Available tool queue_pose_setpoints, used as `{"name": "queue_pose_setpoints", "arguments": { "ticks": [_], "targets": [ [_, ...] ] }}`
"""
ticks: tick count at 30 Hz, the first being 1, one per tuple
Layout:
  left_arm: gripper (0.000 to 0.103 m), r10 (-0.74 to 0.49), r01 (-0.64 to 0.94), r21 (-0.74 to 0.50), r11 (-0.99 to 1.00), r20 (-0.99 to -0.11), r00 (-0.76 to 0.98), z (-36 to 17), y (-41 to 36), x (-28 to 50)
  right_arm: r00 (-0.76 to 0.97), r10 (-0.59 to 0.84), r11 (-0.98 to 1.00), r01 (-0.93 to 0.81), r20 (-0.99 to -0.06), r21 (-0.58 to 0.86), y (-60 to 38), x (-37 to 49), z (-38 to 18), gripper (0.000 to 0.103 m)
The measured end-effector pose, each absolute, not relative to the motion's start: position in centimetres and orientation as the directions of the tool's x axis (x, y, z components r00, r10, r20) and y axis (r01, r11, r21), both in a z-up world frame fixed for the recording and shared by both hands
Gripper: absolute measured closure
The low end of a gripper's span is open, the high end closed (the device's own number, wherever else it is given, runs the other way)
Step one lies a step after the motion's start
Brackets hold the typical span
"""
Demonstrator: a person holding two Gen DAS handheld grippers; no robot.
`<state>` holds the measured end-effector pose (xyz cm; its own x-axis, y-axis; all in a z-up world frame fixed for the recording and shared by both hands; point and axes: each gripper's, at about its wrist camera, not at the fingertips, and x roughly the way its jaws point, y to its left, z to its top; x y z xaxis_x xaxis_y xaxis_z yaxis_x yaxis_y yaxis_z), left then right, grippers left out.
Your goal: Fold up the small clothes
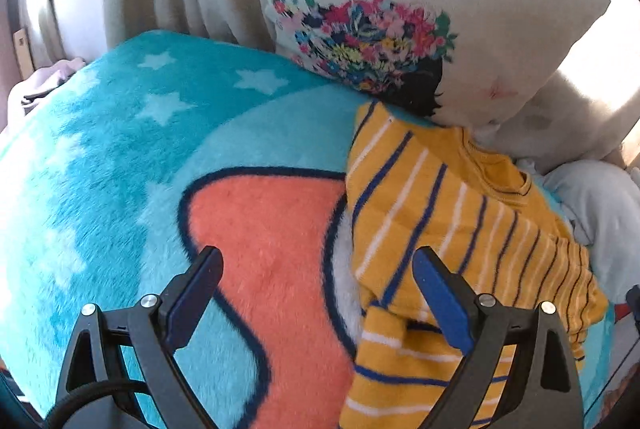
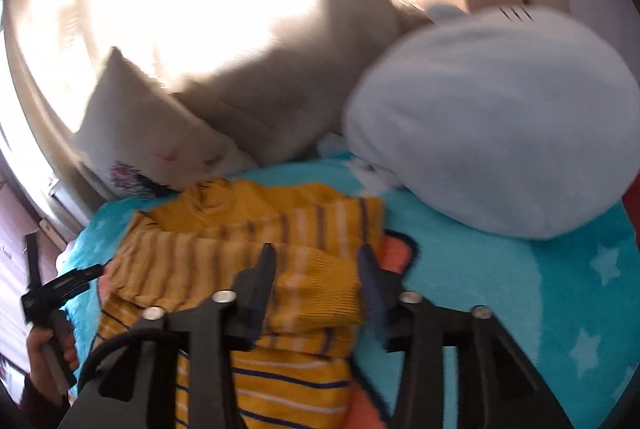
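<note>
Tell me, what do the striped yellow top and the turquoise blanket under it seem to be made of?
The yellow top looks like ribbed knit, probably cotton: fine ridges show on the cuff. The turquoise blanket looks like plush fleece, likely synthetic: a fuzzy, brushed pile catches the light.

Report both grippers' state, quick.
Left gripper: open, holding nothing, beside the yellow striped sweater.
Right gripper: open, fingers either side of the sweater's folded sleeve, not pressing it.

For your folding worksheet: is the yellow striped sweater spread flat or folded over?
Folded over: the yellow striped sweater has a sleeve and side lapped across its body in layers.
</note>
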<state>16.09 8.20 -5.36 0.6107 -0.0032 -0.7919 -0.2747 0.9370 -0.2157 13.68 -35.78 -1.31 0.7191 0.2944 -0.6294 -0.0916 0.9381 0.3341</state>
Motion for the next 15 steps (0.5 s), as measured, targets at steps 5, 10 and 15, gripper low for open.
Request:
{"name": "queue_pose_setpoints", "arguments": {
  "ticks": [5,10,15],
  "targets": [
    [0.013,-0.040,-0.207,-0.192,0.959,-0.818,0.573,-6.9,7.3,18.5,0.671,0.376,0.924,-0.219,-0.639,0.313,-30.9,13.3,-0.8,0.052],
    [0.087,-0.033,-0.133,-0.128,0.983,-0.830,0.556,-6.5,5.0,19.3,0.639,0.385,0.923,-0.249,-0.666,0.294,-28.0,13.4,-2.1,0.052],
    [0.101,0.118,-0.224,-0.013,0.974,-0.821,0.559,-6.4,7.7,19.4,0.618,0.390,0.919,-0.216,-0.683,0.330,-27.8,14.7,-3.6,0.052]
  ]
}}
